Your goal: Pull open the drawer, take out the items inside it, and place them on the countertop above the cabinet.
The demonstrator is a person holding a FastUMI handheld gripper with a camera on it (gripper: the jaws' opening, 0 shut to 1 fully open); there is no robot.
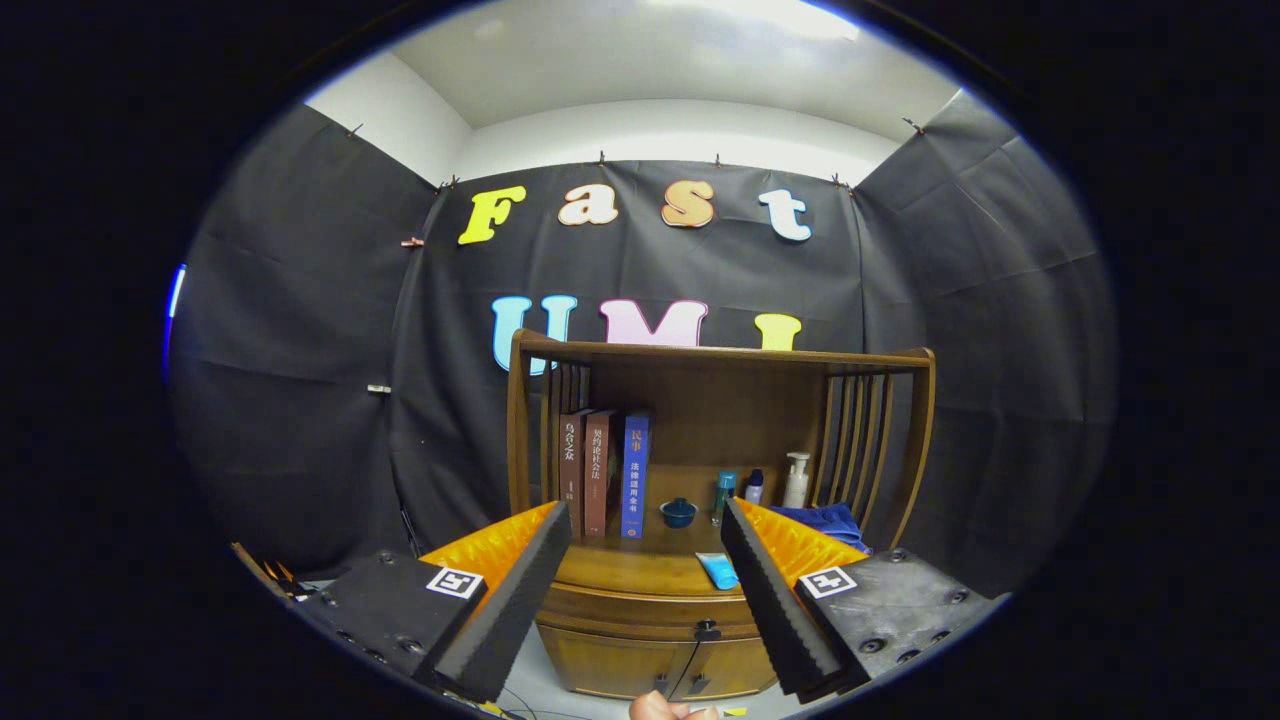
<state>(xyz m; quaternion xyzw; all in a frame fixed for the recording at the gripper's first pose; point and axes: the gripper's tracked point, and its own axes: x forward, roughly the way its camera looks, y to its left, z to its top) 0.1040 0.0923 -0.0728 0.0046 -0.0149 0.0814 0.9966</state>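
Drawer [640,608] looks shut, in cabinet [640,660] front just under the table [640,572], seen between the fingers and beyond them. Tongs [645,530] spread wide, holding nothing. Blue tube [717,570] lies on table nr one finger. Behind: three books [605,472], small bowl [678,512], bottles [760,485], blue cloth [825,520].

Beyond the gripper [645,520], whose spread fingers [520,590] are faced with ribbed, matt foam-like padding, a cabinet [640,640] of polished wood is seen, its worktop [640,570] smooth with a soft sheen. The drawer [640,612] front is of the same glossy wood. Paper-covered books [605,470] are stood ahead of the fingers, beside a glazed small bowl [678,512] and plastic bottles [797,480]. A soft cloth [825,520] and a glossy plastic tube [716,570] are laid near the right finger.
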